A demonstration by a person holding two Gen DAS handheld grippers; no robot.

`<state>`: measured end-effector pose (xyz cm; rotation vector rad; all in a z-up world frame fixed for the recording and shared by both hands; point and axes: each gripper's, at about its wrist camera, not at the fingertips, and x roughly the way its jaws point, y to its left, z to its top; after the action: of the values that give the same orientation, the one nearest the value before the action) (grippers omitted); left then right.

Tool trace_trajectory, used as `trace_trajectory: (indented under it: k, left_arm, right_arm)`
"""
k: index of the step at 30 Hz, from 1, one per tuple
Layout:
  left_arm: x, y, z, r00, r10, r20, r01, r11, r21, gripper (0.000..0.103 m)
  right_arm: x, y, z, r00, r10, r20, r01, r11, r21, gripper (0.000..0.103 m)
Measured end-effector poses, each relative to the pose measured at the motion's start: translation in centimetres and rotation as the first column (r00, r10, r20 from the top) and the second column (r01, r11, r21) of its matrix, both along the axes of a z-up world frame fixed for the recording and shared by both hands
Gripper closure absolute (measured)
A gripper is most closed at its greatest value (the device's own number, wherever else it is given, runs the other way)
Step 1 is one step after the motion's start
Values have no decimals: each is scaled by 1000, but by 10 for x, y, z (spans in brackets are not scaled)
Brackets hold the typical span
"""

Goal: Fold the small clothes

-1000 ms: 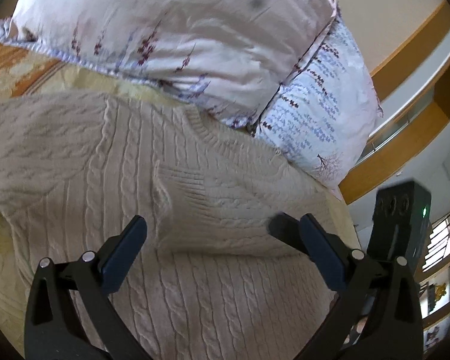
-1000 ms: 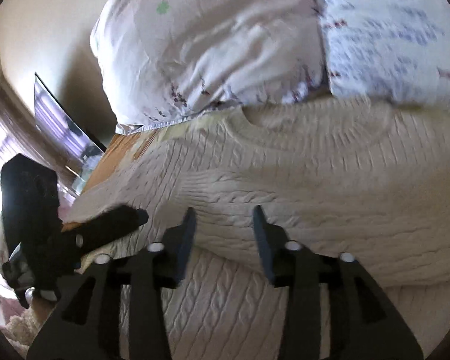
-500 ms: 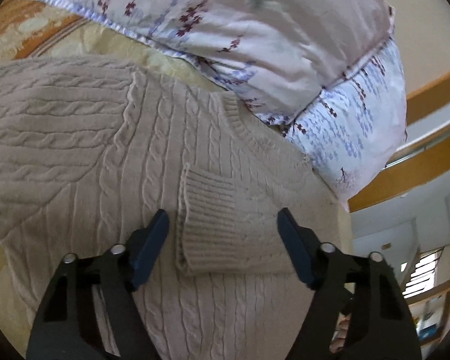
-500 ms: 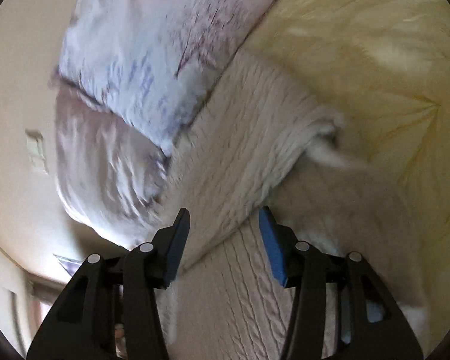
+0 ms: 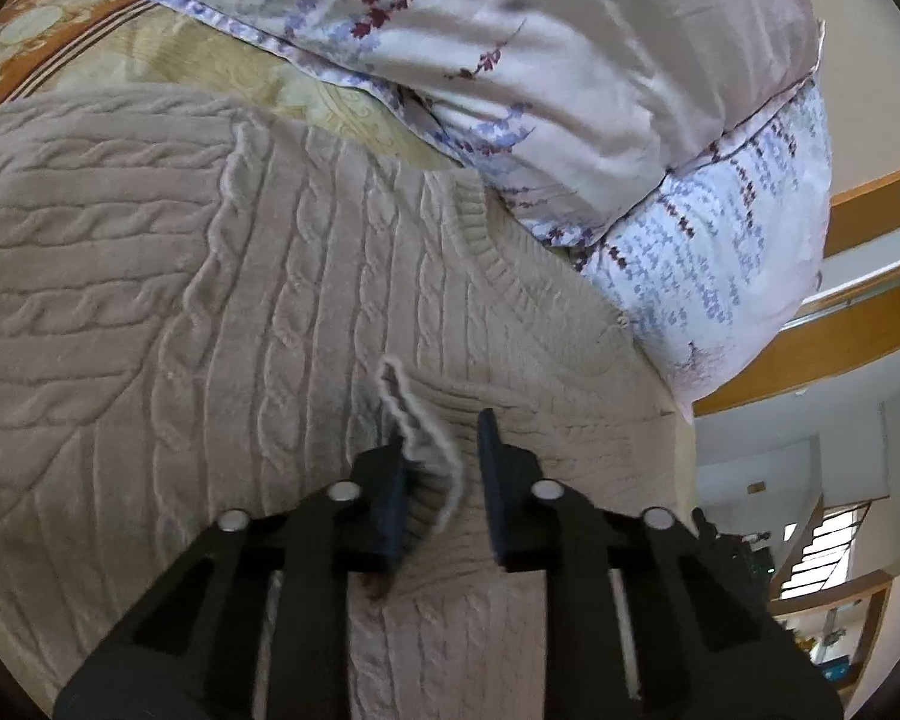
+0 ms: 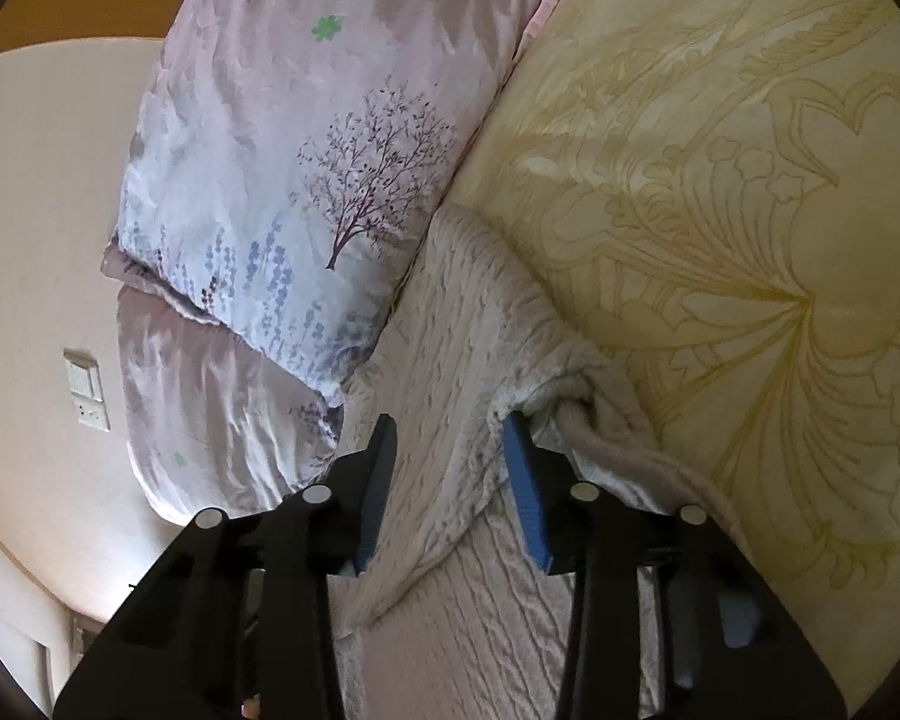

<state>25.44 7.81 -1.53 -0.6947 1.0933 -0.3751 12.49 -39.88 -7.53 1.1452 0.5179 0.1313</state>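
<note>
The sweater (image 5: 150, 312) is lying on the bed (image 6: 720, 192), touching the pillows (image 5: 570, 60). The left gripper (image 5: 438, 456) is closing its jaws, pinching the cuff (image 5: 426, 450). The right gripper (image 6: 450, 456) is closing too, with a sweater fold (image 6: 462, 372) between its jaws but not squeezed yet.

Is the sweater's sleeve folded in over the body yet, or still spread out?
Folded in. The sleeve's ribbed cuff lies on the sweater chest below the collar, bunched between the closing jaws of the left gripper.
</note>
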Motion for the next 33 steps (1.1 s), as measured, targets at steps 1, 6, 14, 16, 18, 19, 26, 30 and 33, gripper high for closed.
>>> trace_trajectory:
  k: [1, 6, 14, 16, 18, 19, 26, 30, 33]
  left_arm:
    - [1, 0, -1, 1000, 1, -1, -1, 1000, 5, 89]
    - [0, 1, 0, 1000, -4, 4, 4, 1000, 16, 88]
    - [1, -7, 0, 999, -31, 20, 30, 998, 59, 89]
    - [2, -7, 0, 999, -32, 20, 31, 998, 58, 91]
    - [3, -8, 2, 999, -38, 28, 36, 997, 67, 93]
    - [5, -8, 3, 998, -43, 35, 40, 997, 73, 95]
    - [26, -7, 23, 991, -73, 110, 57, 988, 147, 96]
    - [31, -5, 5, 997, -75, 20, 71, 985, 159, 96]
    - [28, -5, 7, 997, -77, 23, 72, 983, 168, 95]
  right_arm:
    - [-2, 0, -1, 1000, -5, -27, 5, 1000, 6, 73]
    - [-18, 9, 8, 995, -8, -96, -2, 994, -113, 64]
    - [15, 25, 23, 987, -44, -155, -4, 955, -295, 57]
    - [15, 16, 19, 988, -73, -138, 36, 967, -253, 66]
    - [10, 11, 14, 988, -107, -110, 81, 972, -219, 86]
    - [8, 12, 14, 988, -118, -100, 94, 971, -218, 91]
    - [-5, 26, 15, 981, -189, -30, 176, 951, -255, 92]
    - [3, 32, 10, 978, -193, -72, 162, 937, -309, 92]
    - [1, 33, 13, 978, -197, -67, 165, 929, -331, 92]
